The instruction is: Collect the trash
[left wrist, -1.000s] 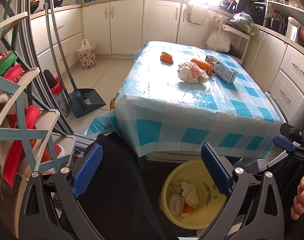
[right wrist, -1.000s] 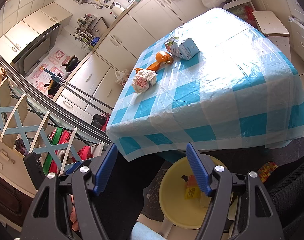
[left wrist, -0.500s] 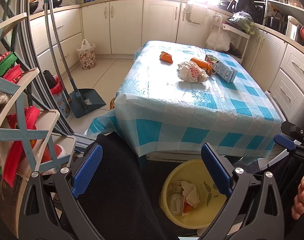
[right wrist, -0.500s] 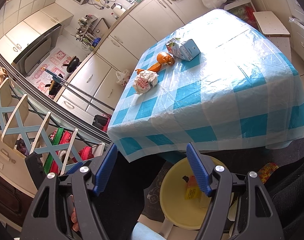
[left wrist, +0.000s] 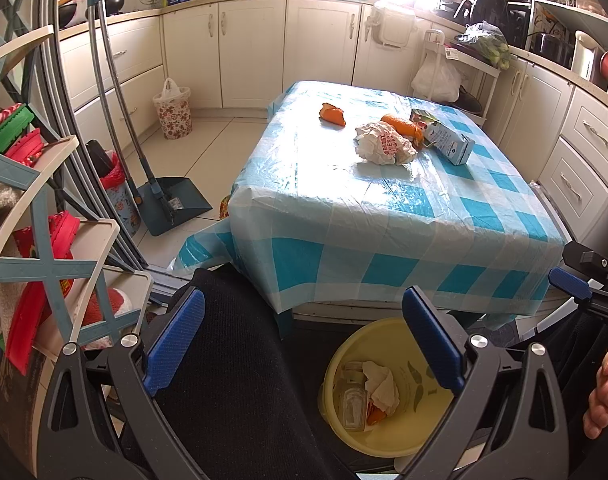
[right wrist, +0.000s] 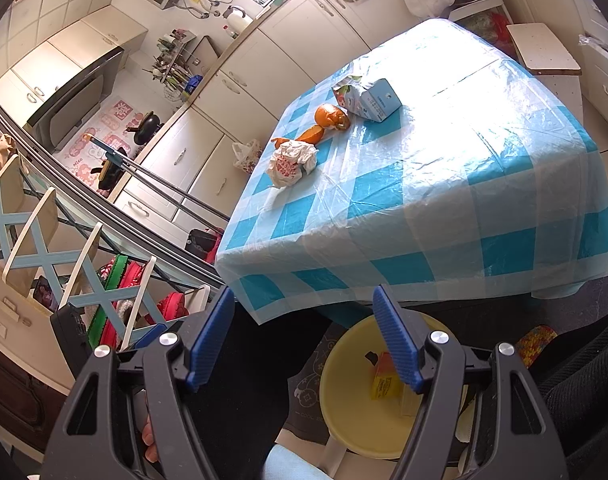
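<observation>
The table (left wrist: 384,208), under a blue and white checked plastic cloth, fills the middle of both views. Nothing on it has shifted over the last second, and neither hand has moved, so this reads as a pause between pickups, not a move under way.

Below the table's near edge a yellow bucket (left wrist: 388,436) stands on the floor. It already holds crumpled paper (left wrist: 380,388), a small clear container (left wrist: 352,398) and a scrap of orange peel; the right wrist view also shows a yellow packet (right wrist: 384,382) in it. So part of the trash is judged collected.

What is left lies toward the far side of the table. A blue and white carton (left wrist: 444,136) lies on its side at the right. Just left of it, and touching or nearly so, is a piece of orange peel (left wrist: 402,125). In front of that sits a crumpled white wrapper (left wrist: 384,145) with red print. A second bit of peel (left wrist: 332,114) lies apart, further left.

The left gripper (left wrist: 304,338) hangs over the person's dark-clothed lap, fingers spread wide with nothing between them. The right gripper (right wrist: 304,338) is likewise open and empty, above the near side of the bucket. All four remaining pieces are well away from both grippers, so the next pickup calls for a long reach across the table.
</observation>
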Action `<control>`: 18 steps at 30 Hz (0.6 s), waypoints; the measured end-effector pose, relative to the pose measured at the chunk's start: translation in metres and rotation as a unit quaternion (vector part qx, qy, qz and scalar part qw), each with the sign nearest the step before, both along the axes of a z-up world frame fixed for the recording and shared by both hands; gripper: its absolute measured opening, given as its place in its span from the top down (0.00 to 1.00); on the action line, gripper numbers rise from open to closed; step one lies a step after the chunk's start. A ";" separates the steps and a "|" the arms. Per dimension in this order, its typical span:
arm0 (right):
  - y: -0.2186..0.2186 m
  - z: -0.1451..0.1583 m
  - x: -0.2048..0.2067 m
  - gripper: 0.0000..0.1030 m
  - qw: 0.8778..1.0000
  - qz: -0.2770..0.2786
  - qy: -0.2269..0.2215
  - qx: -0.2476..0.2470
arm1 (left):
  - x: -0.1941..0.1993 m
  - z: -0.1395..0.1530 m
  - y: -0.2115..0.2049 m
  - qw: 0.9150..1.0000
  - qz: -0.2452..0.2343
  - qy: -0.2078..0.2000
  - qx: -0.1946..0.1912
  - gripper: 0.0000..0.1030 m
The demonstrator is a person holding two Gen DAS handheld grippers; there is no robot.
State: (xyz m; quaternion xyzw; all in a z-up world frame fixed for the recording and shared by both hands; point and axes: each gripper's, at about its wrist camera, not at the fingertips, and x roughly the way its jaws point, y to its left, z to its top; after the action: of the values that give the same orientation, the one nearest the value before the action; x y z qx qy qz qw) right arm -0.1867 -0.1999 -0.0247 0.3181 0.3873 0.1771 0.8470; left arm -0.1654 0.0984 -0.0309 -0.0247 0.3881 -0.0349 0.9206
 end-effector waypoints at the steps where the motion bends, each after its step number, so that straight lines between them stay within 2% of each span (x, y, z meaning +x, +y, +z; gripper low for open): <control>1: 0.000 0.000 0.000 0.33 1.000 0.000 0.000 0.000 | -0.001 -0.001 0.000 1.000 0.000 0.000 0.000 0.07; 18: 0.001 0.003 0.001 0.33 1.000 0.000 -0.003 0.001 | 0.000 0.000 -0.001 1.000 0.000 0.001 0.001 0.07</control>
State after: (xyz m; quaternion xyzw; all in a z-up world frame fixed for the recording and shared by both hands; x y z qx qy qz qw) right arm -0.1862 -0.1985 -0.0221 0.3187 0.3848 0.1786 0.8476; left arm -0.1651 0.0978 -0.0309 -0.0240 0.3888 -0.0349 0.9203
